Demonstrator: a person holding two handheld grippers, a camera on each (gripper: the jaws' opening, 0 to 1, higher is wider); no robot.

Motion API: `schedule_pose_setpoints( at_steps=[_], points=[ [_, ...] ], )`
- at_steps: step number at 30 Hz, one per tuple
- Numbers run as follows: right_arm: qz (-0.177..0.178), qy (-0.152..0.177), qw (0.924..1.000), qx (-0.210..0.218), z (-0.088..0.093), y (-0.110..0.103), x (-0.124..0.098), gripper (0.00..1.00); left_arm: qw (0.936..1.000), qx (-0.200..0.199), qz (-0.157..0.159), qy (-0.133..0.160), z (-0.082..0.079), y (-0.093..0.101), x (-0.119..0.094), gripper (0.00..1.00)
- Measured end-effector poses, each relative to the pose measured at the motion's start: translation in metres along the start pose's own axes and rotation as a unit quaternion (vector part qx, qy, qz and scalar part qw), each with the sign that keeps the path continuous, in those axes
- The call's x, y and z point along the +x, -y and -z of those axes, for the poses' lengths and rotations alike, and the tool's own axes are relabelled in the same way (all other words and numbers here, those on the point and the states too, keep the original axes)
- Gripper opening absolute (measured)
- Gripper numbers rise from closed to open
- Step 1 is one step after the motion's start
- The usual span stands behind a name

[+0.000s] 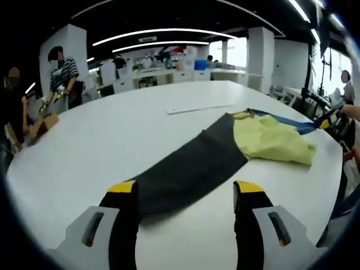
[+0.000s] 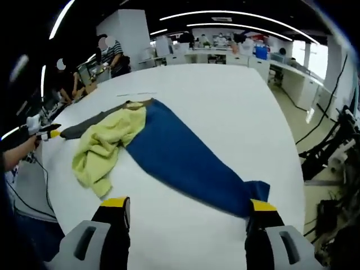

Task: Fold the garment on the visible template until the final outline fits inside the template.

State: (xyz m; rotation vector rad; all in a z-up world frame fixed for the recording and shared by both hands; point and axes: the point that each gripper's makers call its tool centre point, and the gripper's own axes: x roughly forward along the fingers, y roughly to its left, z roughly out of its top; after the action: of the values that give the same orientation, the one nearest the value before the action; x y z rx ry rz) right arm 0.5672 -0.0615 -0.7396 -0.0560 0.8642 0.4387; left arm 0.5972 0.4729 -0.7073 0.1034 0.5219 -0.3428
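A crumpled yellow garment lies mid-way along a long flat cloth strip on the white table. The strip is dark grey at my left gripper's end and blue at my right gripper's end. My left gripper is open, its yellow-tipped jaws either side of the grey end, low over the table. My right gripper is open, just short of the blue end. Each gripper also shows small at the other view's edge: the right one, the left one.
A thin white sheet lies on the table beyond the strip. People stand at the far side near a cardboard box. Desks line the back wall. The table edge drops to cables and floor.
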Motion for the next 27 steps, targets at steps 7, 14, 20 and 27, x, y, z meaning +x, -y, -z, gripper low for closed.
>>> schedule_pose_setpoints(
  at_steps=[7, 14, 20, 27],
  points=[
    [-0.062, -0.003, 0.9963, -0.059, -0.001, -0.045, 0.004, 0.85, 0.9983, 0.027, 0.049, 0.016, -0.007, 0.051, -0.006, 0.69],
    [-0.103, -0.006, 0.9901, -0.095, 0.004, -0.073, 0.009, 0.8, 0.994, 0.03, 0.103, 0.022, -0.013, 0.099, -0.007, 0.65],
    [-0.123, 0.001, 0.9871, -0.102, 0.005, -0.09, 0.013, 0.71, 0.9887, 0.03, 0.145, 0.024, -0.015, 0.139, -0.005, 0.62],
    [-0.136, 0.009, 0.9848, -0.108, 0.005, -0.095, 0.021, 0.63, 0.9802, 0.029, 0.195, 0.009, -0.002, 0.185, 0.002, 0.59]
  ],
)
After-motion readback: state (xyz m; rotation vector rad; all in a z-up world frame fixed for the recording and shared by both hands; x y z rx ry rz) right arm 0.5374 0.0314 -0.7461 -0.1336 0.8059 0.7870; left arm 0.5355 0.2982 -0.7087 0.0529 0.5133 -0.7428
